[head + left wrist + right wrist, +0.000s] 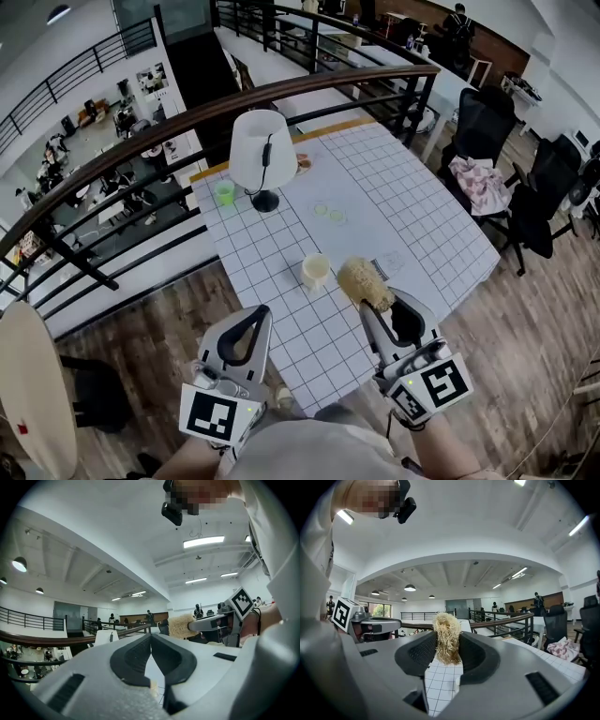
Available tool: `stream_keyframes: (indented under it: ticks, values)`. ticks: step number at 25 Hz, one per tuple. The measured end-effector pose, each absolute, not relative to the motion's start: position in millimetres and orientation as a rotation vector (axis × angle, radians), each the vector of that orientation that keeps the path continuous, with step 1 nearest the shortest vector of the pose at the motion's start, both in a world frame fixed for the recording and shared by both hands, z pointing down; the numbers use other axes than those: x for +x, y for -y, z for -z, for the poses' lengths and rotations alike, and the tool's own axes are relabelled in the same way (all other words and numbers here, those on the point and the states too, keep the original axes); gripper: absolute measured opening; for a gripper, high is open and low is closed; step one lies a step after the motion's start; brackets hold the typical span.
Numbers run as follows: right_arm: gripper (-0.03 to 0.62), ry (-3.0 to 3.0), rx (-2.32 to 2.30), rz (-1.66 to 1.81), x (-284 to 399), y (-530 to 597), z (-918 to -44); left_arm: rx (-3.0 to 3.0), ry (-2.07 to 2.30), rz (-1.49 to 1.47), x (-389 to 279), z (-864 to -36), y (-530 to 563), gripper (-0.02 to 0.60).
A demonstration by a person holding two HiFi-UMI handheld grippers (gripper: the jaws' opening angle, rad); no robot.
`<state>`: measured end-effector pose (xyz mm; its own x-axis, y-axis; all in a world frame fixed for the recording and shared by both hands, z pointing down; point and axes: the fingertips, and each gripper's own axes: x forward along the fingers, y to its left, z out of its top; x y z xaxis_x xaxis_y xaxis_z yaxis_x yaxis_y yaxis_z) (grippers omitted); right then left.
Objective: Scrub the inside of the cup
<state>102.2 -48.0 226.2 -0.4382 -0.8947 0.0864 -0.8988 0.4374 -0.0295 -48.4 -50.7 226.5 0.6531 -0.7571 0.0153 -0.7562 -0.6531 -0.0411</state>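
Right gripper (447, 649) is clamped on a fuzzy loofah scrubber (365, 283), just right of the cream cup (315, 271), which sits near the table's (422, 216) front edge. Left gripper (151, 641) is pinched together, nothing in it.

- Pale cream cup (316, 272): upright on the gridded bench (281, 328), mouth up, seemingly empty, near the scrubber but not touching it.
- Tan, fibrous scrubber (366, 284): bushy end forward, clamped between the jaws of the right tool (382, 307).

White lamp (258, 148) on gridded table (412, 206), green cup (224, 192) beside it, black chairs (483, 127)
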Motion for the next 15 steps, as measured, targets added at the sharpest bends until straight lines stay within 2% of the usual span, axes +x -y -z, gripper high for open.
stream_keyframes:
  ticks: [12,14,15]
  values:
    - [0.138,2.581,1.616,-0.129,121,92,-263,-2.749,-1.226,0.111,-2,-257,78,0.015]
    - [0.138,2.569,1.623,-0.138,124,102,-273,-2.788,-1.234,0.161,6,-275,88,0.030]
    - [0.138,2.564,1.621,-0.148,124,106,-280,-2.796,-1.235,0.167,10,-284,93,0.062]
